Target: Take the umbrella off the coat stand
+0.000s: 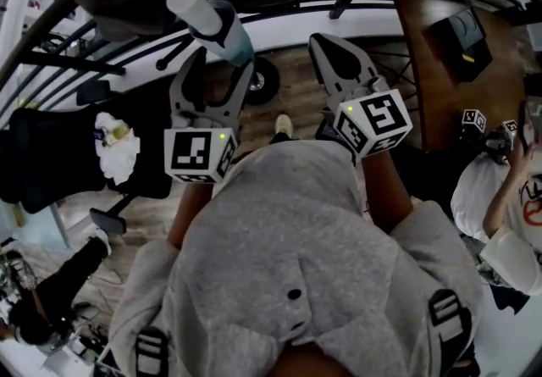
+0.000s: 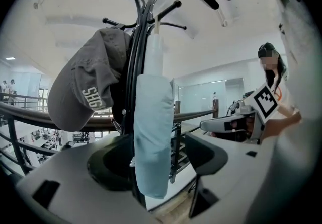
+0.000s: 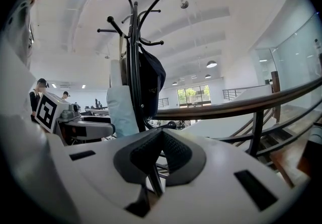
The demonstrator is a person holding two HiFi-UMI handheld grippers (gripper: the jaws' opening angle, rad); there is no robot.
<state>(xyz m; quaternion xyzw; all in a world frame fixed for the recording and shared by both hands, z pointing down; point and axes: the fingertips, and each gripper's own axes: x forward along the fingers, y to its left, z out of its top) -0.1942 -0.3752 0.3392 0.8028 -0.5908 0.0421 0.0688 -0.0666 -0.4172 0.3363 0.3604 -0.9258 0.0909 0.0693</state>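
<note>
A folded light-blue umbrella (image 2: 153, 132) with a white handle hangs from a hook of the black coat stand (image 2: 133, 67), next to a grey cap (image 2: 85, 87). My left gripper (image 2: 157, 156) is open, and the umbrella's lower half hangs between its jaws with a gap on the right side. From the head view the left gripper (image 1: 222, 62) reaches up around the umbrella (image 1: 233, 41). My right gripper (image 1: 326, 43) is shut and empty, to the right of the stand. In the right gripper view its jaws (image 3: 161, 135) meet, with the umbrella (image 3: 121, 107) and stand (image 3: 135, 67) ahead to the left.
A wooden handrail on black posts (image 3: 241, 104) runs behind the stand. A seated person (image 1: 508, 197) holding other grippers is at the right, and a black chair (image 1: 34, 155) at the left. A dark cap (image 3: 151, 82) hangs on the stand's far side.
</note>
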